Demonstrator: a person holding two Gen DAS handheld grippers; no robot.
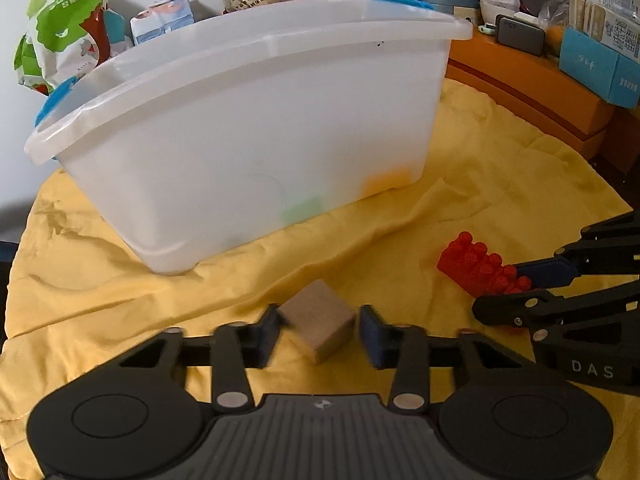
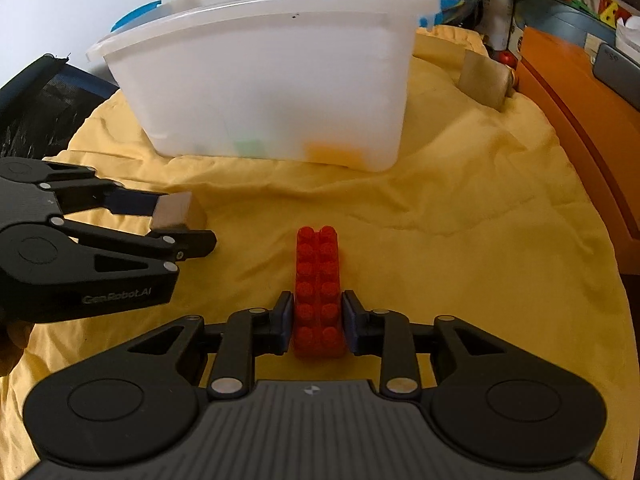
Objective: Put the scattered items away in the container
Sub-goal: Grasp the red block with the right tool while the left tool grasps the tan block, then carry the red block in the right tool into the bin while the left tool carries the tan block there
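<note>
A small wooden cube [image 1: 320, 326] rests on the yellow cloth [image 1: 120, 280] between the blue pads of my left gripper [image 1: 320, 332], which touch its two sides. In the right wrist view the same cube [image 2: 173, 210] sits in the left gripper [image 2: 184, 222]. My right gripper [image 2: 316, 320] is shut on the near end of a long red studded brick [image 2: 318, 272], which lies on the cloth and points toward the bin. From the left wrist view the brick [image 1: 476, 268] sits in the right gripper [image 1: 500, 288]. The translucent white bin [image 1: 240, 120] [image 2: 260, 80] stands just behind.
Green and orange shapes show faintly through the bin's front wall. Another wooden block [image 2: 482, 78] lies at the back right on the cloth. An orange cabinet [image 2: 580, 100] borders the right side, piled with boxes and toys. Snack bags [image 1: 60, 40] stand behind the bin.
</note>
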